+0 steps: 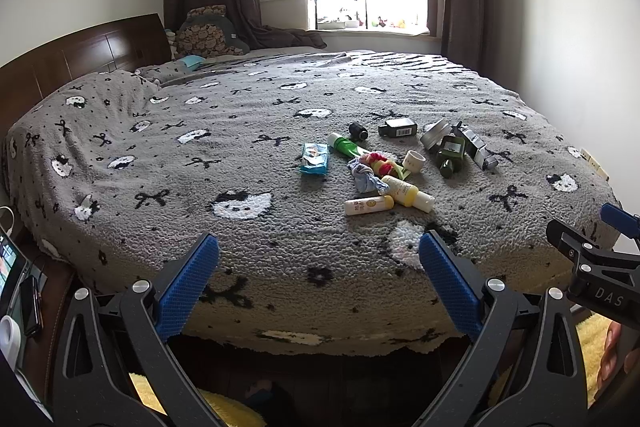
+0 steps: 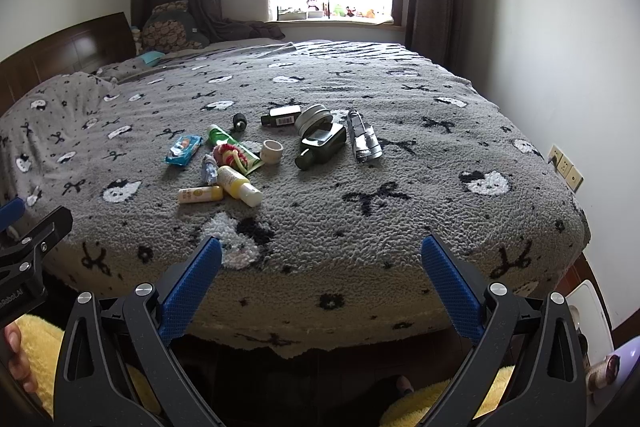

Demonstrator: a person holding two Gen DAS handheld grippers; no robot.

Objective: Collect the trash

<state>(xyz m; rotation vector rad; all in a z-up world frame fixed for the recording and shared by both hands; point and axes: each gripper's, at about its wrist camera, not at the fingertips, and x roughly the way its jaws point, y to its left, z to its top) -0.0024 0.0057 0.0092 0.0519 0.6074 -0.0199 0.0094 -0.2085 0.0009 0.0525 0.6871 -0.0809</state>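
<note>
Both the left gripper [image 1: 319,251] and the right gripper [image 2: 321,253] hang with jaws wide apart and empty at the near edge of the bed [image 2: 400,211]. The trash pile [image 2: 248,151] lies further in on the bed, well apart from them. I think it is best to begin with the nearest yellow bottle [image 2: 239,185], taking it across its body so it does not roll.

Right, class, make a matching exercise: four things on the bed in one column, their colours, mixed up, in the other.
Things:
1. snack packet
2. glass bottle
3. tin
4. lotion bottle

Colours:
A. yellow and white
B. silver
C. blue
D. dark green

Pairs: 1-C, 2-D, 3-B, 4-A
</note>
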